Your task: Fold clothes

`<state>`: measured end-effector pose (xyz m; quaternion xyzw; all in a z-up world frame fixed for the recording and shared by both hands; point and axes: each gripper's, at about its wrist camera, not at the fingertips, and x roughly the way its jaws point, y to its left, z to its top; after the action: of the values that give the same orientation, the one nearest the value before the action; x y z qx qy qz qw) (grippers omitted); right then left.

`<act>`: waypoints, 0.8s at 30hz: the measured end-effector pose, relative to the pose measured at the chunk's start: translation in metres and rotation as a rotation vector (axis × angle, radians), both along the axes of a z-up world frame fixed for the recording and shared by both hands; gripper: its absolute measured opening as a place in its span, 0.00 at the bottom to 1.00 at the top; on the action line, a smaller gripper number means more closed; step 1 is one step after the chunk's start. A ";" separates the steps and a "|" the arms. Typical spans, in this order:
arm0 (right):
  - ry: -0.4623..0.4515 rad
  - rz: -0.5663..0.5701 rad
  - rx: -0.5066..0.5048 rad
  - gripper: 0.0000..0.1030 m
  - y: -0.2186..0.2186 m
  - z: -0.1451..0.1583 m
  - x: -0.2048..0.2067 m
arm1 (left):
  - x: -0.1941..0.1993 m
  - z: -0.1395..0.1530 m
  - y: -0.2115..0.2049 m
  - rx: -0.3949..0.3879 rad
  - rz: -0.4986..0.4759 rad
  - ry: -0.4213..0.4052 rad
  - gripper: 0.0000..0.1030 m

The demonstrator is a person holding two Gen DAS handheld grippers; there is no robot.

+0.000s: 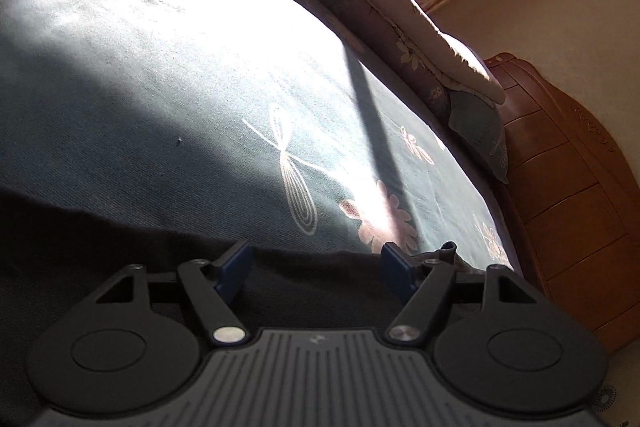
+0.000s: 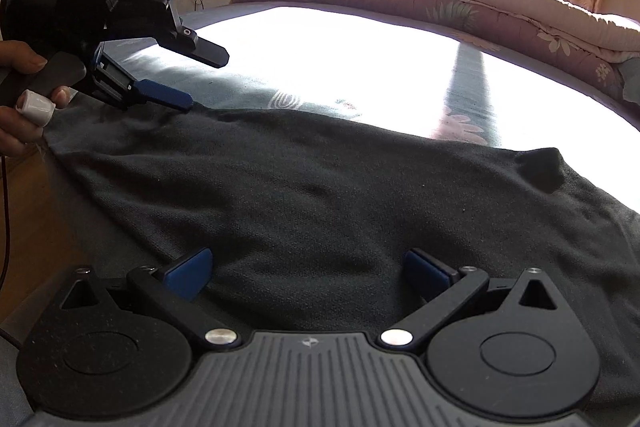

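One dark garment (image 2: 320,195) lies spread (slightly rumpled) across the bedsheet (image 2: 320,43).

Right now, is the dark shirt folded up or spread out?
Spread out. The dark shirt lies open across the bed, with no fold made yet.

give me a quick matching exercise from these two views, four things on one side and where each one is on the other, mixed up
Things:
1. dark garment
2. rolled quilt
3. wooden headboard
4. left gripper

Places:
A. along the bed's far side, under the window
B. at the garment's far left edge, jaws apart
C. spread on the bed in front of both grippers
D. at the bed's right end in the left wrist view

Pairs: 1-C, 2-A, 3-D, 4-B
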<state>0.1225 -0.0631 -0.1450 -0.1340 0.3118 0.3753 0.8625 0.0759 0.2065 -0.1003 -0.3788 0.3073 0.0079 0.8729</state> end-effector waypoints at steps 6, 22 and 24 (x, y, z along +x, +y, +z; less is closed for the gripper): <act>0.001 0.009 0.004 1.00 -0.001 0.001 0.000 | -0.010 -0.012 -0.001 0.091 0.035 0.079 0.68; 0.170 -0.072 0.149 1.00 -0.025 0.013 0.021 | -0.114 -0.005 0.028 0.260 0.205 0.192 0.71; 0.175 -0.078 0.170 1.00 -0.028 0.011 0.021 | -0.112 0.001 0.028 0.302 0.203 0.200 0.71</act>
<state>0.1436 -0.0907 -0.1343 -0.0150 0.3581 0.3768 0.8541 -0.0361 0.2345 -0.0996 -0.2699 0.3477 0.1795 0.8798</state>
